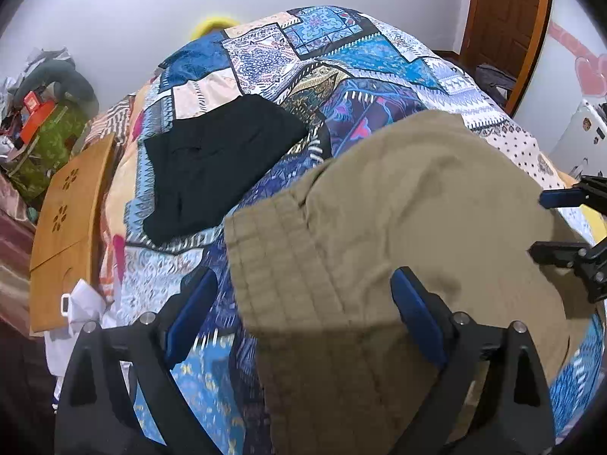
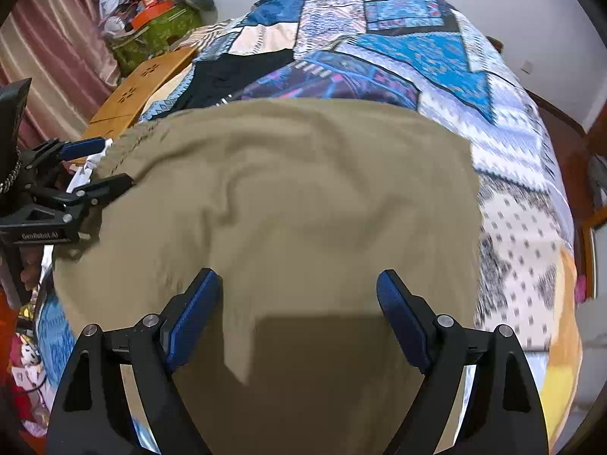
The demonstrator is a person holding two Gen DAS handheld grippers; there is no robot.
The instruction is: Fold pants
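Khaki pants (image 1: 398,204) lie spread on the patchwork bedcover (image 1: 334,60), ribbed waistband (image 1: 273,250) toward the left. My left gripper (image 1: 303,303) hangs over the waistband end with its blue pads wide apart, cloth below and between them but not pinched. My right gripper (image 2: 297,303) is open as well, above the wrinkled middle of the pants (image 2: 303,189). Each gripper shows in the other's view: the right gripper (image 1: 554,225) at the pants' right edge, the left gripper (image 2: 102,165) at the waistband corner.
A folded black garment (image 1: 220,163) lies on the bedcover beyond the pants. A wooden board (image 1: 64,227) rests at the bed's left side, with white cloth (image 1: 83,303) below it. Clutter (image 1: 41,113) is piled by the wall. A wooden door (image 1: 508,19) stands far right.
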